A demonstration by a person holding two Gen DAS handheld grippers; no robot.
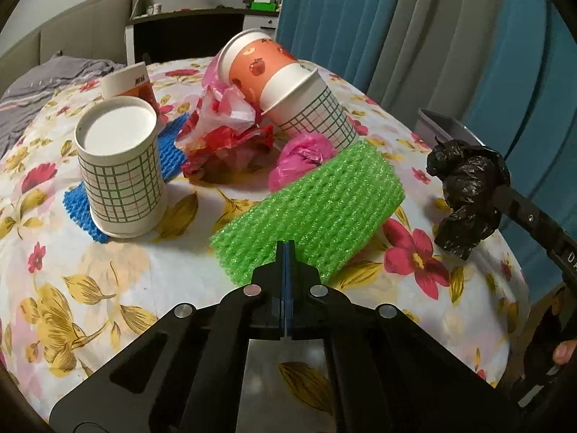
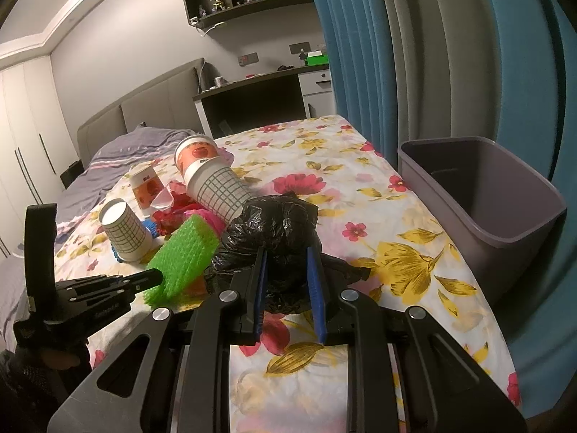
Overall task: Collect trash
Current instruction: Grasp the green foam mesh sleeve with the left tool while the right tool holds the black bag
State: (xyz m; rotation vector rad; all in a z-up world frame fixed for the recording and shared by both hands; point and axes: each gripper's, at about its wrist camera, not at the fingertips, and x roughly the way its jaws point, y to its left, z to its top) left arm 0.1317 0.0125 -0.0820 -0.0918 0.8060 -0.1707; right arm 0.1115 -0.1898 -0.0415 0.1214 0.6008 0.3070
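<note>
The right gripper [image 2: 286, 270] is clamped on the black bag [image 2: 274, 223], lifted clear for the bin [image 2: 505, 195] at its two o'clock. The left gripper [image 1: 287, 249], pinched empty, noses the green net [image 1: 313, 209] at twelve. Cups [image 1: 120, 166] wait at ten.

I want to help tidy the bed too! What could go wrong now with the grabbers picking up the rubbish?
1. The left gripper is shut at the edge of the green foam net; such a thin pinch might slip off.
2. The black bag in the right gripper is crumpled and loose, so it might drop before reaching the grey bin.
3. The stacked cups lie tilted; a bump may roll them.
</note>
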